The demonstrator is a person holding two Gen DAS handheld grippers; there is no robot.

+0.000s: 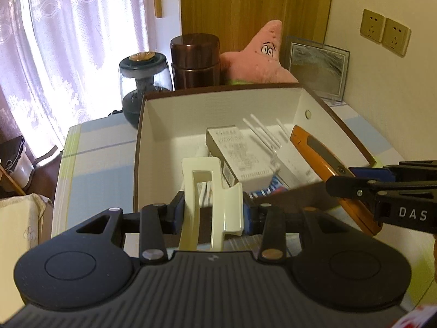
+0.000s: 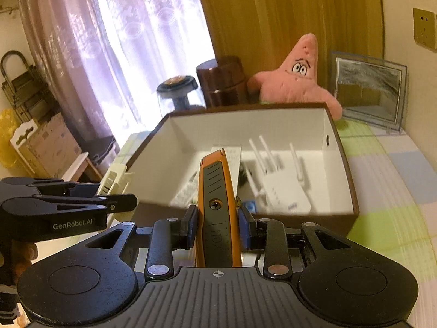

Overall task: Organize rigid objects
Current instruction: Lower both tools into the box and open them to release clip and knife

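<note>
My left gripper (image 1: 213, 214) is shut on a cream plastic hair claw clip (image 1: 203, 191) and holds it over the near rim of a brown box with a white inside (image 1: 174, 114). My right gripper (image 2: 217, 225) is shut on an orange and grey utility knife (image 2: 215, 191), whose tip points into the same box (image 2: 245, 125). In the left wrist view the knife (image 1: 314, 153) enters from the right, held by the right gripper (image 1: 363, 181). In the box lie a white router with antennas (image 2: 281, 191) and a white printed carton (image 1: 237, 153).
Behind the box stand a brown canister (image 1: 195, 60), a glass jar with a dark lid (image 1: 143, 82), a pink starfish plush (image 1: 262, 54) and a framed picture (image 1: 316, 68). A checked cloth (image 2: 396, 180) covers the table. Curtains hang at the left.
</note>
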